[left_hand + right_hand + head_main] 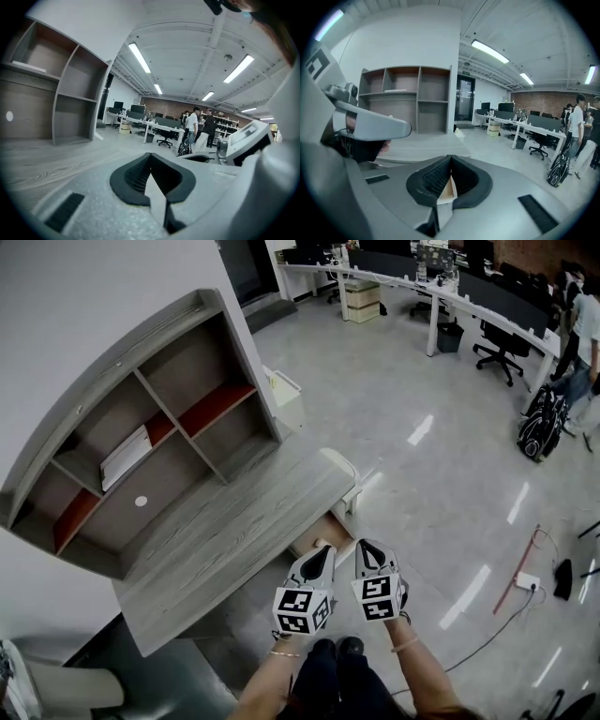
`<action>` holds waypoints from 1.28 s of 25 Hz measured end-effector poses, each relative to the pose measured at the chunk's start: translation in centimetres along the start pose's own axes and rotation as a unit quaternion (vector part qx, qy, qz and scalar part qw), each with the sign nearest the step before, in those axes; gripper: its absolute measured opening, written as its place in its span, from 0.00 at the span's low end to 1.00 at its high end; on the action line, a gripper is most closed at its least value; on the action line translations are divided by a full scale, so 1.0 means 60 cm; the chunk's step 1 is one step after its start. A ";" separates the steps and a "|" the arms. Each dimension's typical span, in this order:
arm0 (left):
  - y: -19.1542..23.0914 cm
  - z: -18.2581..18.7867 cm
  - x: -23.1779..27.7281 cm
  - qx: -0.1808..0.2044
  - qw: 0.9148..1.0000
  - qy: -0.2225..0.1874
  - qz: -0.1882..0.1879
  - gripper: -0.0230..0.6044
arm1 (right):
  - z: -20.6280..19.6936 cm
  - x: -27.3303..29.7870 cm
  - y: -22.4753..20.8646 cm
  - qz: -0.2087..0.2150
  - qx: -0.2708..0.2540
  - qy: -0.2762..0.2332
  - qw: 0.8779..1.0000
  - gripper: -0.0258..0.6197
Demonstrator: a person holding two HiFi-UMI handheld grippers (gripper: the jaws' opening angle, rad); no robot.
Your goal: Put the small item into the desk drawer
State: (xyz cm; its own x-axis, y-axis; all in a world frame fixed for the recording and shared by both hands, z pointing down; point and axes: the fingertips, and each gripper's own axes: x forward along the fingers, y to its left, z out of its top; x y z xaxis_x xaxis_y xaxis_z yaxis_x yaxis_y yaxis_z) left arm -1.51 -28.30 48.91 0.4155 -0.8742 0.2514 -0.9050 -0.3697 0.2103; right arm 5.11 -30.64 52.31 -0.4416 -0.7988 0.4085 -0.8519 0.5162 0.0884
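Left claw (321,559): at 6 o'clock in the head view and nearest the camera, in the person's left hand. Its jaws are pressed together and hold nothing.
Right claw (368,551): just beside the left one, also at 6 o'clock. Its jaws are closed tip to tip and empty. The tan sliver low in its own view looks like wood seen past the jaws, not something gripped.
Shelf unit (141,418): at 10 o'clock, grey wood with open compartments. A white sheet (125,457) leans in one of them.
Worktop (225,535): a bare grey plank running from 8 o'clock toward the centre.
Drawer (309,542): pulled partly out from under the worktop's near edge, just above the claws, with its pale inside showing.
Small item (324,543): a small pale shape seems to lie in the open drawer. It is too small to be sure.
Power strip (527,581): on the floor at 4 o'clock, well apart from the claws.
Task stage: the item is probably placed already, and the drawer is not yet shut.
Risk: an off-centre push with closed tips could skew the drawer and jam it. A hard shove could send the item sliding. Left open, the drawer could catch the person's legs.
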 end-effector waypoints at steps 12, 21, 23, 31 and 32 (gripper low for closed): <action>-0.050 0.075 -0.050 0.019 1.000 -0.022 -0.011 0.06 | 0.082 -0.098 -0.009 -0.029 0.005 -0.055 0.998 0.04; -0.081 0.132 -0.138 0.034 0.997 -0.046 -0.041 0.06 | 0.139 -0.188 0.031 -0.056 -0.004 -0.093 0.994 0.04; -0.082 0.141 -0.155 0.035 0.997 -0.053 -0.044 0.06 | 0.149 -0.205 0.042 -0.060 -0.006 -0.100 0.993 0.04; -0.112 0.170 -0.236 0.045 0.994 -0.075 -0.063 0.06 | 0.192 -0.293 0.093 -0.072 -0.013 -0.134 0.988 0.04; -0.116 0.173 -0.248 0.046 0.994 -0.077 -0.066 0.06 | 0.195 -0.304 0.100 -0.073 -0.012 -0.138 0.988 0.04</action>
State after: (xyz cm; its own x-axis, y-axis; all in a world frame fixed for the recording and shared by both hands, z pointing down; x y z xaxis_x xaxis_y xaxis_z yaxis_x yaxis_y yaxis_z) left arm -2.32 -16.00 33.92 0.5191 -0.8512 0.0774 -0.8507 -0.5058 0.1432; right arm 4.72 -16.59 34.76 -0.3774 -0.9173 0.1268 -0.9065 0.3939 0.1517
